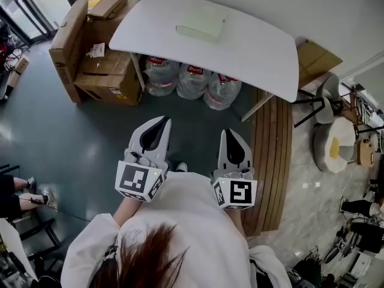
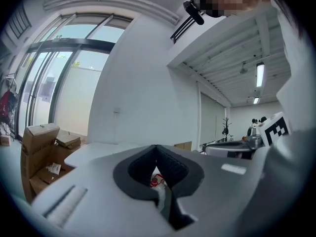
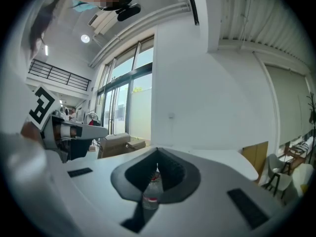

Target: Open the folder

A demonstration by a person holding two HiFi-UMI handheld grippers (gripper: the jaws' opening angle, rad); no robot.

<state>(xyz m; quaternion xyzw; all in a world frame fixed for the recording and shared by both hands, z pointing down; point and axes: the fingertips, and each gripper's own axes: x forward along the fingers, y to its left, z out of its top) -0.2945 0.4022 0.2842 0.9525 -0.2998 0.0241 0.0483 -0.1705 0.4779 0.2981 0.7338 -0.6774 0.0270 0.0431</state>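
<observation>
A pale green folder lies shut and flat on the far part of the white table. Both grippers are held close to my body, well short of the table and above the grey floor. My left gripper points level toward the table, its jaws shut with nothing between them. My right gripper is beside it, also shut and empty. In the left gripper view the closed tips of the left gripper meet in front of the table's edge. The right gripper view shows the right gripper with its tips together too.
Several large water bottles stand under the table. Cardboard boxes are stacked at its left end. A wooden platform runs along the right, with a chair beyond it. A seated person's legs show at the far left.
</observation>
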